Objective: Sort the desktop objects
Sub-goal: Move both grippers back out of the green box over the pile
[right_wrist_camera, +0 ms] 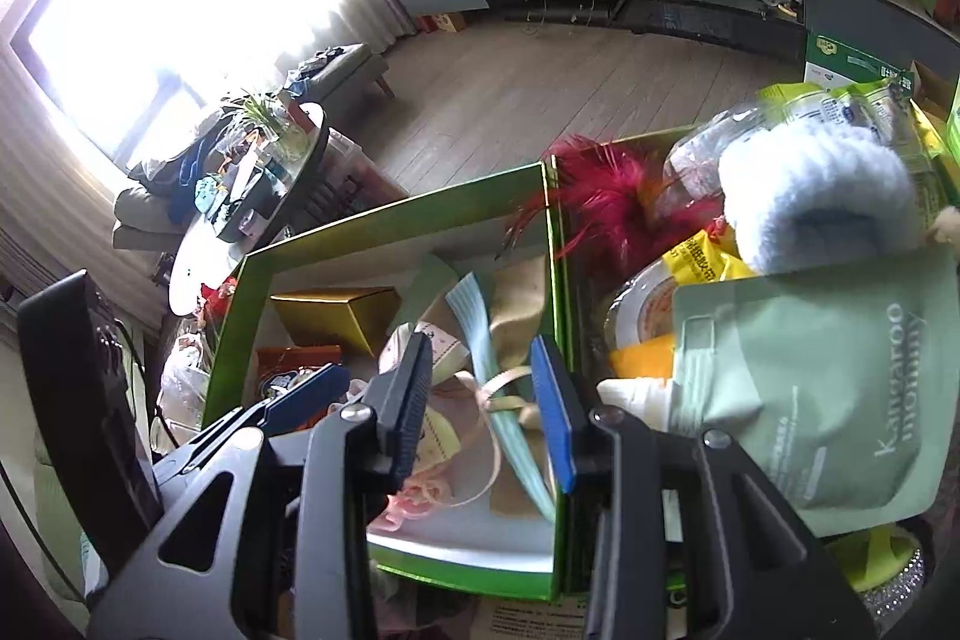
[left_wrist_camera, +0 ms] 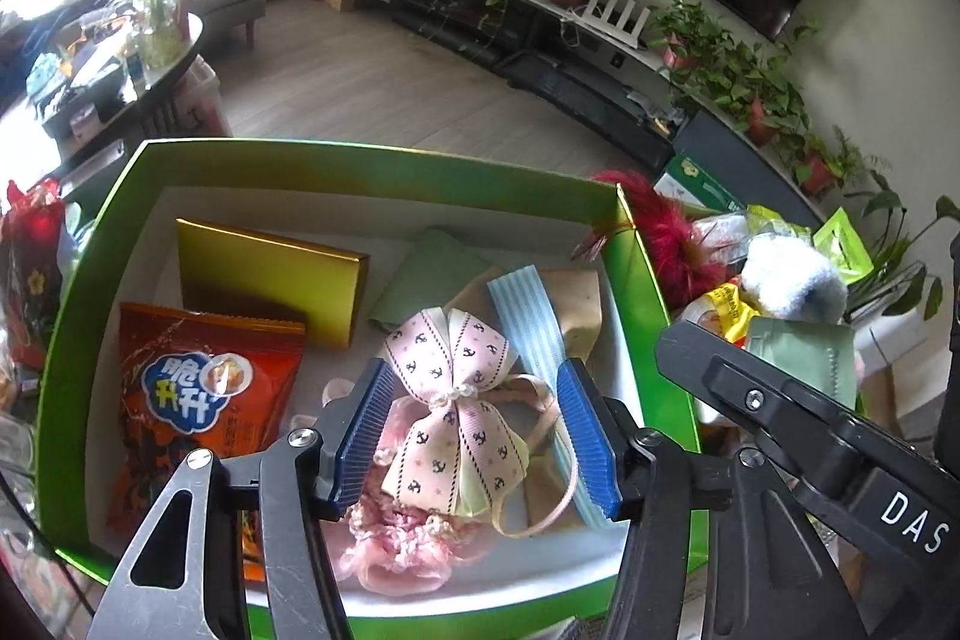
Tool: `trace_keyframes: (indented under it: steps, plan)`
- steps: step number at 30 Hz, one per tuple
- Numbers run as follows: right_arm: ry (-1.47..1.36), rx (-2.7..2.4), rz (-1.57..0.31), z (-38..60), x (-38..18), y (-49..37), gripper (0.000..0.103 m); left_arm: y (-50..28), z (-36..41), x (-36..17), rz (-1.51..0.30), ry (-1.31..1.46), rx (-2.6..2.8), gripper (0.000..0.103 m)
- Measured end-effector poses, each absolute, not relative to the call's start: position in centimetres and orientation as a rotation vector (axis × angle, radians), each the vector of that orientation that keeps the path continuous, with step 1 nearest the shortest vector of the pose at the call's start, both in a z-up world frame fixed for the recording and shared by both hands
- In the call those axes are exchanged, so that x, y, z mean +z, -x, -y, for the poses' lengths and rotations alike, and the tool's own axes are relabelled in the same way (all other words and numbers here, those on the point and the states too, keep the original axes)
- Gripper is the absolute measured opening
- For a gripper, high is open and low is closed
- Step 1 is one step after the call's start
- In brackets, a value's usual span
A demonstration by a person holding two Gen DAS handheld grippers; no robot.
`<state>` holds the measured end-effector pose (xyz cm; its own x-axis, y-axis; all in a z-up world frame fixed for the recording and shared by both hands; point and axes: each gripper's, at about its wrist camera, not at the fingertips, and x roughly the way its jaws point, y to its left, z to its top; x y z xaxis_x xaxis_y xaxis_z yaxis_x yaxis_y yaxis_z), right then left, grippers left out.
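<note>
Left wrist view. Left gripper (left_wrist_camera: 477, 439) hangs over the green box (left_wrist_camera: 372, 157), fingers spread wide, nothing between the blue pads (left_wrist_camera: 585, 439). Directly under the gap lies a pink ribbon bow (left_wrist_camera: 459, 406) printed with small dark anchors, tied at the waist with pearl beads; whether the pads touch it cannot be told. Beneath the bow sits pink lace trim (left_wrist_camera: 396, 550). Just right of the bow, a light-blue striped ribbon (left_wrist_camera: 528, 322) runs under the right-hand pad. Left of the gripper, an orange snack bag (left_wrist_camera: 192, 388) carries Chinese characters in a blue cloud badge, reading 脆升升. Behind it leans a gold box (left_wrist_camera: 270, 280). A pale green cloth (left_wrist_camera: 426, 274) lies at the back of the box. The right gripper's black body crosses the lower right corner, lettered "DAS".

Right wrist view. Right gripper (right_wrist_camera: 489, 400) also stands spread, holding nothing, poised above the green box's right wall (right_wrist_camera: 555, 316). The striped ribbon (right_wrist_camera: 480, 316) and a cream ribbon loop (right_wrist_camera: 501, 388) show through the gap. To the right, outside the box, a sage-green pouch (right_wrist_camera: 822, 388) reads "Kangaroo mommy". Above it rest a fluffy pale blue item (right_wrist_camera: 810, 202), a yellow packet (right_wrist_camera: 705, 259) with Chinese print too small to read, and a red feathery tuft (right_wrist_camera: 606, 196).
</note>
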<state>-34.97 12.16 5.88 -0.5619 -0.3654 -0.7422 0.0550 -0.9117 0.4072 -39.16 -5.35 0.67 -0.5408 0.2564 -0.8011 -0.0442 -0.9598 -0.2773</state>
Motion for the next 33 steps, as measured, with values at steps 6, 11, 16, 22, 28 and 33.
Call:
trace_keyframes:
  steps: [6, 11, 16, 22, 28, 33]
  plan:
    - [-1.288, -2.519, 0.488, -12.2, 7.2, 33.4, 0.037, 37.0, 5.4, 2.7, 0.32, 1.324, 2.625, 0.058]
    - [-1.237, -2.51, 0.475, -12.2, 8.9, 30.8, 0.037, 34.9, 5.5, 4.3, 0.335, 1.28, 2.622, 0.058]
    - [-1.191, -2.506, 0.437, -12.0, 10.3, 28.3, 0.037, 32.1, 5.6, 5.6, 0.341, 1.245, 2.631, 0.058]
    - [-1.149, -2.471, 0.415, -12.0, 11.6, 25.2, 0.037, 28.5, 5.3, 7.5, 0.28, 1.175, 2.679, 0.058]
    - [-1.109, -2.462, 0.383, -12.7, 12.5, 21.9, 0.039, 24.9, 4.7, 9.1, 0.221, 1.109, 2.708, 0.058]
    - [-1.094, -2.445, 0.368, -12.9, 12.3, 19.4, 0.039, 22.2, 4.5, 9.2, 0.22, 1.088, 2.723, 0.058]
